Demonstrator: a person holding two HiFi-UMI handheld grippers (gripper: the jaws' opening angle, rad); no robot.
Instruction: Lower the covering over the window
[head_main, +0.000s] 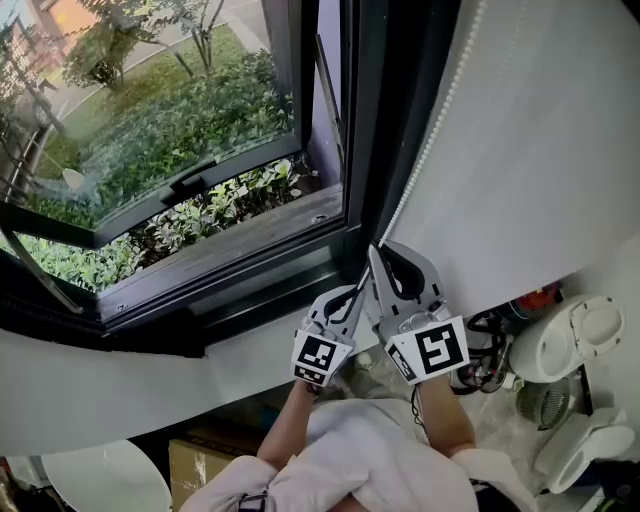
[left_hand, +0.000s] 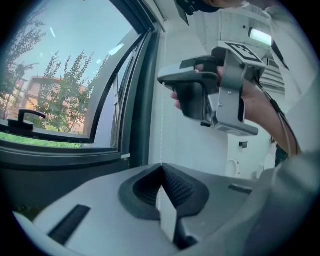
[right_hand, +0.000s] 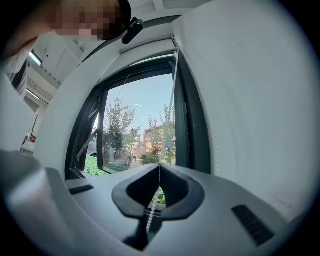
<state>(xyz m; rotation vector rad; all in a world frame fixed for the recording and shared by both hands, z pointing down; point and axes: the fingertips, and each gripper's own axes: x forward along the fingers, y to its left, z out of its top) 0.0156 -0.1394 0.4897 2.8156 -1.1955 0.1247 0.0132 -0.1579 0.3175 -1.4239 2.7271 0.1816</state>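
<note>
White beaded plastic chain (head_main: 432, 148) rises from your right claw (right_hand: 159, 166), which is clamped on it. Your left claw (left_hand: 161, 167), just below, also pinches it. The dark metal window frame (head_main: 362, 150) edge lies close ahead.

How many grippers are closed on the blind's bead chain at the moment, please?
2. The right gripper clamps the bead chain higher up; the left gripper clamps it just below, to its left.

No words, brands or numbers come up readable in any view. The only printed marks are black-and-white square patterns, one on the left marker cube (head_main: 322, 357) and one on the right marker cube (head_main: 432, 350), and they spell out no letter or digit.
</note>
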